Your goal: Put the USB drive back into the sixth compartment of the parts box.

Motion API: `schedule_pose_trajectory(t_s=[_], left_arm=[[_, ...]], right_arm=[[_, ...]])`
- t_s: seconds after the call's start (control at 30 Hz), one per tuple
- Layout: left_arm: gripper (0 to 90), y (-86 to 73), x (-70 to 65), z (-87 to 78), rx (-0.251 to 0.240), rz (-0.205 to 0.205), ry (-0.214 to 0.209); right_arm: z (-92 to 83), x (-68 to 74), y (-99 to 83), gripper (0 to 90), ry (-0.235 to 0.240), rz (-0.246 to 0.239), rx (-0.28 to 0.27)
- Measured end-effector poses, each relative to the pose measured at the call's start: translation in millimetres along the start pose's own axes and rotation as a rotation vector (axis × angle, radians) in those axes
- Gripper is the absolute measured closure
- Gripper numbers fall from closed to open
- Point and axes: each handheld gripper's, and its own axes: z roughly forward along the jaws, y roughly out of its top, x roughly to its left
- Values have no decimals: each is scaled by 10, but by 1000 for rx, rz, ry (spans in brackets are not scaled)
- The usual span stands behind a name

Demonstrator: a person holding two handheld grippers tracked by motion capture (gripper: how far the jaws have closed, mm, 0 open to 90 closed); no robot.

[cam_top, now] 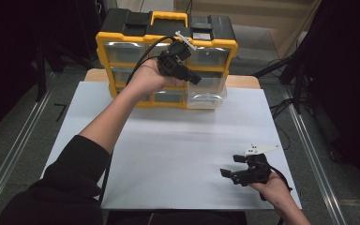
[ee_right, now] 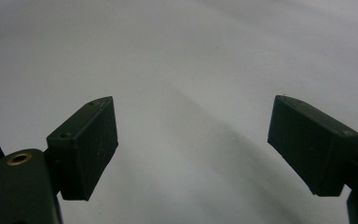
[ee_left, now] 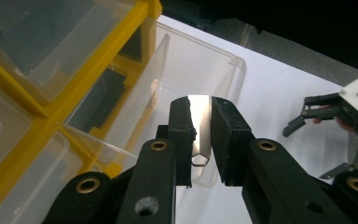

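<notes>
Clear plastic forms the drawer (ee_left: 200, 79) that the left gripper (ee_left: 203, 135) has closed its jaws on, pinching the tab at the front wall. This drawer sticks partly out of the bottom right slot of the yellow and black organizer (cam_top: 122, 40), which stands at the far edge of the white worktop (cam_top: 178, 140). I see nothing inside the drawer. The right gripper (cam_top: 234, 166) rests near the front edge, jaws wide apart and holding nothing.
</notes>
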Motion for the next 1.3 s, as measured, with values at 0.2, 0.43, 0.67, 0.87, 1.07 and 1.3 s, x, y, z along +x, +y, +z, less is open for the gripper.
schedule_pose_trajectory(t_s=[0.2,0.43,0.67,0.87,1.07,1.3], left_arm=[[798,29,6,108,7,9,6],[798,44,-6,205,4,6,15],[794,57,-27,263,-9,5,18],[586,30,-33,167,-25,-14,2],[482,-89,-72,30,-23,-36,-27],[449,-268,-138,-144,-32,-49,-48]], right_arm=[[-35,-3,-39,141,-8,10,-3],[-46,5,-48,141,-9,19,-5],[-30,-6,-34,141,-2,15,-3],[-21,-21,-28,141,-1,6,-2],[-10,-20,-20,141,1,8,3],[10,-7,17,141,0,-8,3]])
